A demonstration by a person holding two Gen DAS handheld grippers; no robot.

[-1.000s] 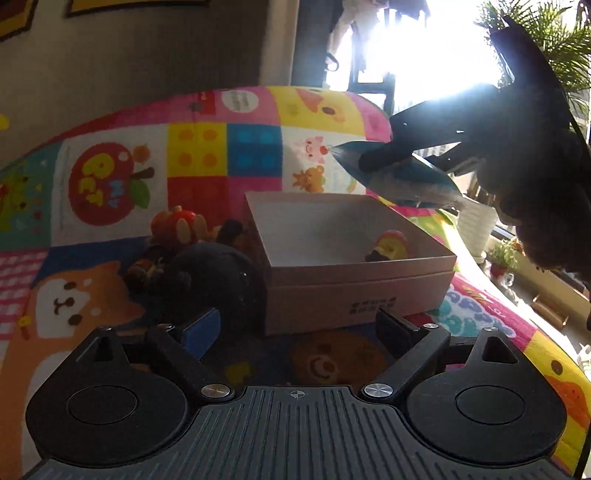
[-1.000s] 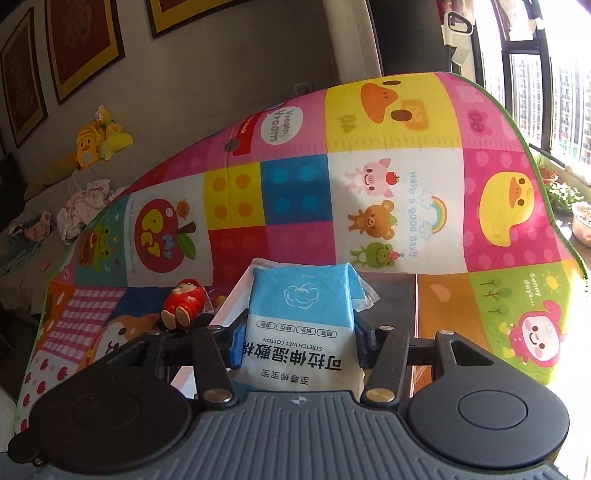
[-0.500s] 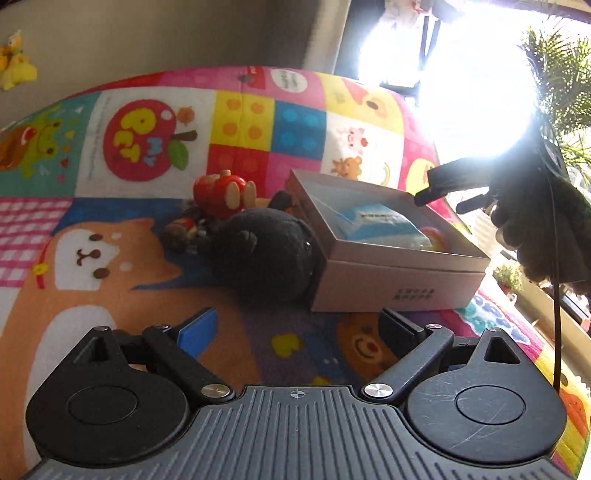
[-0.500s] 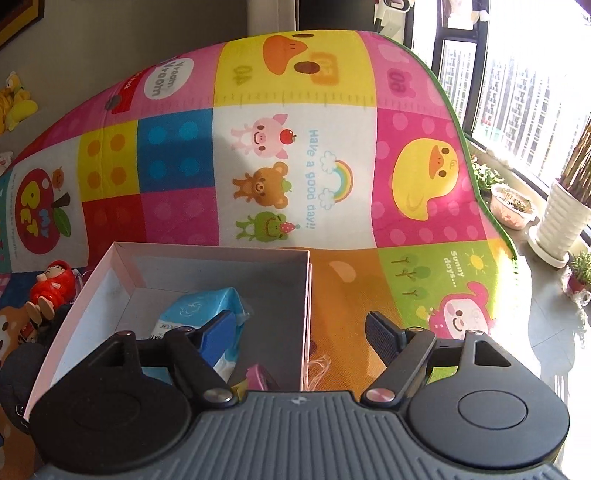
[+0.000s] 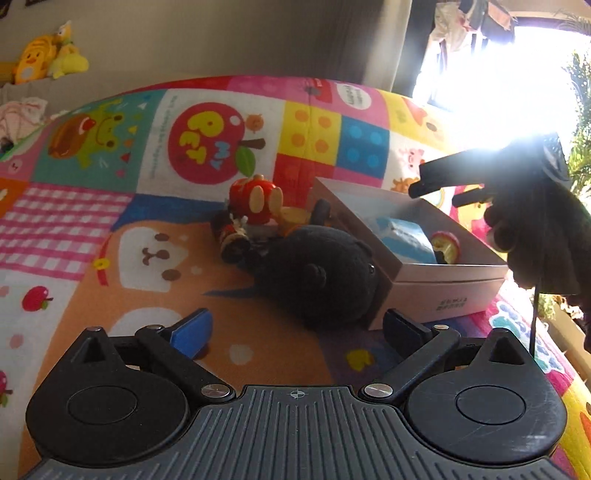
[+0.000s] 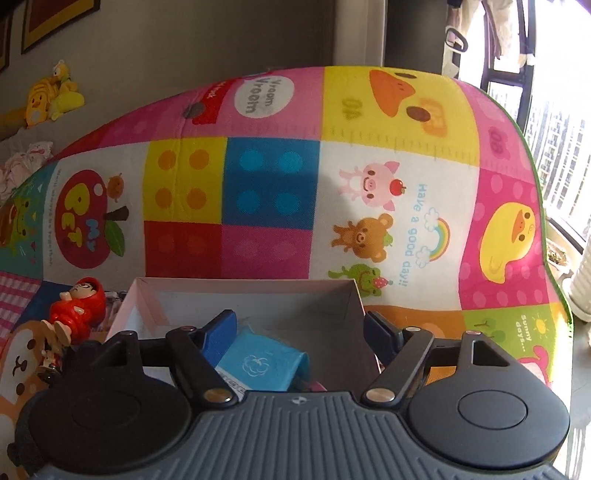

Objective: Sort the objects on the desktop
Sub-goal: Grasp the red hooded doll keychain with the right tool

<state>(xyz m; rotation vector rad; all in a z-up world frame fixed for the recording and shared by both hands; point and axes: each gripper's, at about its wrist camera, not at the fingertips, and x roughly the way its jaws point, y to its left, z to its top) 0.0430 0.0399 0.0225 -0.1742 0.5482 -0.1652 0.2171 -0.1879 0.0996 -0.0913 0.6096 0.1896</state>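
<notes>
The blue wipes packet point(image 6: 264, 363) lies loose inside the open box point(image 6: 243, 291), below the right gripper point(image 6: 301, 334), whose jaws are spread and empty. The left gripper point(image 5: 295, 330), its jaws just opening wider, holds nothing and hovers near the black plush point(image 5: 321, 273) beside the box.

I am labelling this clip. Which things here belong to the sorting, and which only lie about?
Belongs to the sorting:
box
blue wet wipes pack, in the box
black plush toy
red figurine
small bottle

Only lying about:
play mat
yellow plush toys
framed pictures
</notes>
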